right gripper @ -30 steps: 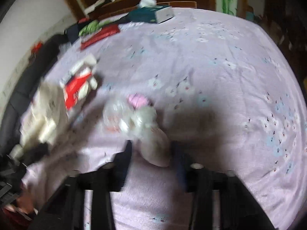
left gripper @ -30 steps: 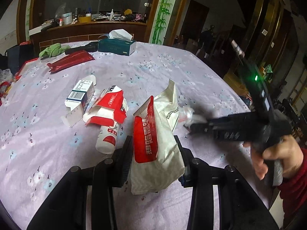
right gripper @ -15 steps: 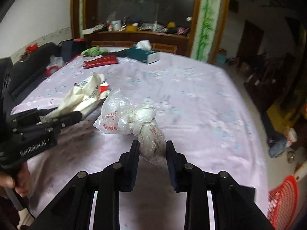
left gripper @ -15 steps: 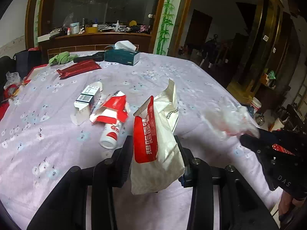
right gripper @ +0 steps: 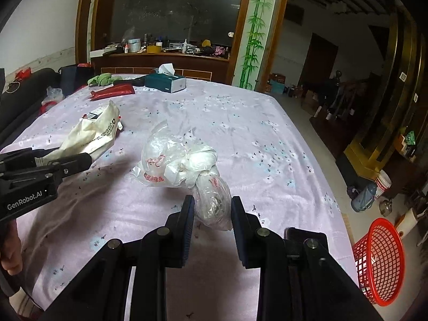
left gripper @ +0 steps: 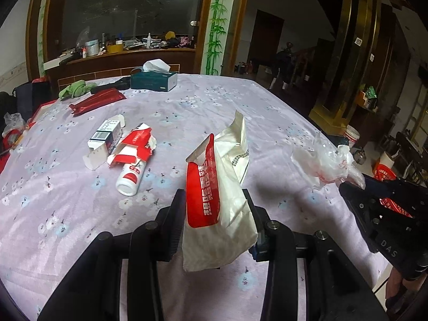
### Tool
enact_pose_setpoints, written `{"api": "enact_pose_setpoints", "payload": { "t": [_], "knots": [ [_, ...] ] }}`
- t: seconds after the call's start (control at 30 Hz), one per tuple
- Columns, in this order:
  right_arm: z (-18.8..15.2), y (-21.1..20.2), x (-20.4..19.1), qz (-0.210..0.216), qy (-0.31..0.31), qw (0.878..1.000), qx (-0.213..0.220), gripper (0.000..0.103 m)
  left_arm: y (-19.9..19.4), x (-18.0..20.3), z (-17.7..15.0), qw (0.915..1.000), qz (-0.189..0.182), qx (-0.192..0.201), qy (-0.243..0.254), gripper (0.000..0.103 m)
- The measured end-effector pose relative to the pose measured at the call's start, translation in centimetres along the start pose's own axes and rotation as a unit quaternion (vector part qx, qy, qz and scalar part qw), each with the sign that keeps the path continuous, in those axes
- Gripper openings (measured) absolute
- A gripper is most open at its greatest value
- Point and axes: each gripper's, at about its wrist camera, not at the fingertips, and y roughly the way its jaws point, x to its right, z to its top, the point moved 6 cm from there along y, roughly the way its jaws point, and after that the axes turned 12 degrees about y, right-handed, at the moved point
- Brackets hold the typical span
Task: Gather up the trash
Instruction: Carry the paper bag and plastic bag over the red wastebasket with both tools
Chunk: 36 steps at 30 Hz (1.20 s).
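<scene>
Left wrist view: your left claw (left gripper: 214, 214) is clamped on a white-and-red packet (left gripper: 219, 208), held upright and clear of the lilac flowered surface (left gripper: 67, 214), torn top pointing up. Beyond it, w/ nothing gripping them, lie a small blue-and-white box (left gripper: 105, 139), a torn red-and-white carton (left gripper: 135, 147) and a white bottle w/ red label (left gripper: 131, 176) on its side, the carton touching the bottle's upper end and the box just beside the carton. At the far end of the surface sit a red flat pack (left gripper: 97, 101), a green cloth (left gripper: 73, 91) and a teal tissue box (left gripper: 155, 80) w/ a tissue sticking up. On the right of this view your right claw (left gripper: 350, 184) shows from the side, carrying a knotted clear plastic bag (left gripper: 326, 163) w/ red print; part of a hand (left gripper: 404, 286) shows below it. Right wrist view: the right claw (right gripper: 210, 211) is closed narrow on the lower bulge of that knotted clear plastic bag (right gripper: 184, 165), pads pressing both sides, the knot and loose film spreading forward above the surface (right gripper: 267, 147). To the left, the left claw (right gripper: 80, 157) holds the white-and-red packet (right gripper: 93, 133) at a slant, a hand (right gripper: 10, 251) at the frame's edge. A red mesh basket (right gripper: 379, 262) stands on the floor off the surface's right edge, tilted, well apart from both claws; a white bucket (right gripper: 382, 184) sits further back on the floor.
</scene>
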Motion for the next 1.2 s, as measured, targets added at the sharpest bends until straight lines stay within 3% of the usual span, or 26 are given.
{"api": "enact_pose_setpoints", "payload": {
  "t": [0.83, 1.03, 1.2],
  "knots": [
    [-0.8, -1.1, 3.0, -0.008, 0.025, 1.000, 0.007, 0.030, 1.0, 3.5, 0.8, 0.9993, -0.019, -0.010, 0.030, 0.038],
    [-0.5, -1.8, 4.9, -0.016, 0.043, 0.999, 0.016, 0.030, 1.3, 5.3, 1.6, 0.9984, -0.032, -0.008, 0.046, 0.038],
    [-0.3, -3.2, 8.8, -0.021, 0.083, 0.996, 0.022, 0.030, 1.7, 9.0, 2.9, 0.9955, -0.062, -0.006, 0.072, 0.038]
  ]
}}
